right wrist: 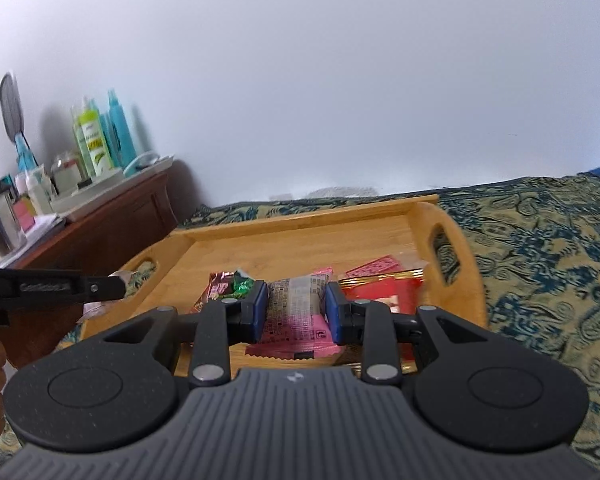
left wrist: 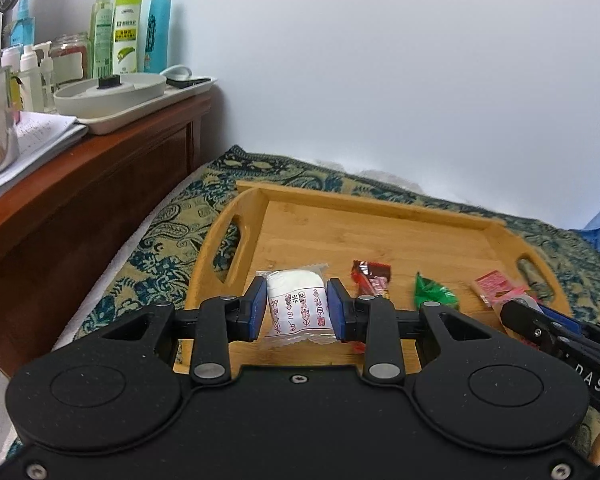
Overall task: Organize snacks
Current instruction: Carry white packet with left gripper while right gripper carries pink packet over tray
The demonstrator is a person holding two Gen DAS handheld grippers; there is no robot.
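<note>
While both grippers hover over the bamboo tray (left wrist: 380, 208), left gripper (left wrist: 297, 307) clamps a white wrapped pastry (left wrist: 298, 300), right gripper (right wrist: 296, 312) pinches a pink snack pack (right wrist: 296, 320). Risks: slick film slips from blue pads (left wrist: 255, 312); a squeeze crushes the pastry; grippers sit close, may clash; drops could land on the red pack (left wrist: 370, 276) or green candy (left wrist: 434, 292).

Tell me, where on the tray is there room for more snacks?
The far half of the wooden tray is bare, up to its back rim. The near edge is crowded: red candy, green candy, pink packet.
</note>
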